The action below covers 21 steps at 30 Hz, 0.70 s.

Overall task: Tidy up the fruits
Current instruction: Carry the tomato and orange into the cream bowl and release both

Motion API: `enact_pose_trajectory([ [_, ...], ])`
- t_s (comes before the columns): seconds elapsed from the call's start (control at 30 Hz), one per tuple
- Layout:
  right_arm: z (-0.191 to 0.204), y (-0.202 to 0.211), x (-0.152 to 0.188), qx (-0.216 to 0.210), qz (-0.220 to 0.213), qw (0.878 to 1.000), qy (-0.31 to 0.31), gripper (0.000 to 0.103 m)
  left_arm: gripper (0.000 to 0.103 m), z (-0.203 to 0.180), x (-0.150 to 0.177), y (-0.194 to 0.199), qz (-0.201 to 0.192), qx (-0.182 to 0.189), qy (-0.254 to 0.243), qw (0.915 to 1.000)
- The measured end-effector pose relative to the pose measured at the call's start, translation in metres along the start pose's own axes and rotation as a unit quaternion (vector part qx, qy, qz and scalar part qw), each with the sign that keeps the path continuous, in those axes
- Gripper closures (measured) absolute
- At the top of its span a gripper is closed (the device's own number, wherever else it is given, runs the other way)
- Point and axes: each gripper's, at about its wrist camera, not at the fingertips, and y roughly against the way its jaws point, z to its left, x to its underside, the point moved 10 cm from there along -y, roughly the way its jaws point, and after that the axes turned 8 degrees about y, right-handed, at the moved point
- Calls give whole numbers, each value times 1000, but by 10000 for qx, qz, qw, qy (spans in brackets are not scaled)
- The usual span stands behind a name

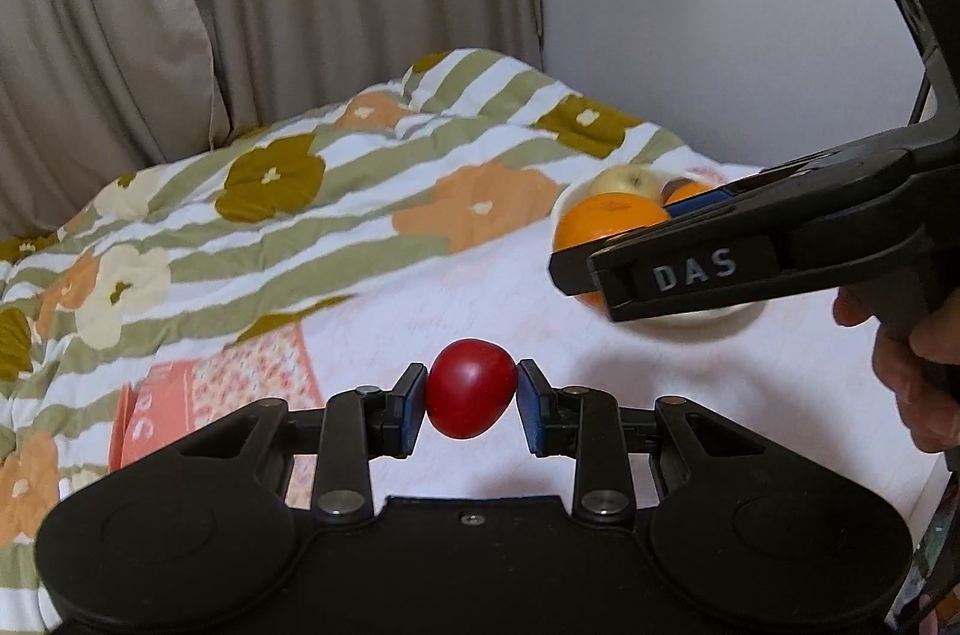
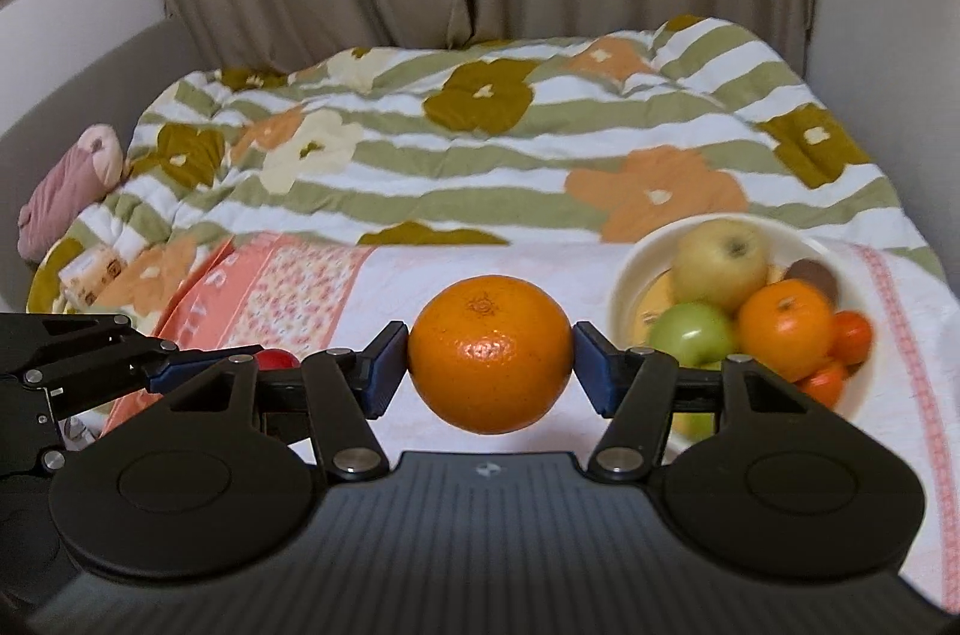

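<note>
Our left tongs (image 1: 471,400) are clamped on a red fruit (image 1: 471,388), held above the bed's (image 2: 540,275) white cover toward its near edge. Our right tongs (image 2: 491,354) grip a large orange (image 2: 491,354) on both sides, just beside the cream bowl (image 2: 624,287) near the bed's right edge, which holds apples (image 2: 720,263) and smaller oranges (image 2: 786,320).

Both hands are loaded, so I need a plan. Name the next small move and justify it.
Probably carry the right hand-held gripper rightward over the white round bowl and release: its pads already clamp the large round orange, and the bowl of apples and oranges sits just right of it. The left hand-held gripper holds a small red fruit.
</note>
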Motion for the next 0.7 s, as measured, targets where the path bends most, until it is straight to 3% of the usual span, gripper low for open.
enact_pose_trajectory([
  [0.4, -113, 22, -15, 305, -134, 9994, -82, 29, 68, -64, -51, -29, -179, 54, 49, 9998],
  [0.7, -184, 6, -22, 346, -100, 9994, -18, 29, 68, -95, -73, -83, -39, 29, 277, 9996],
])
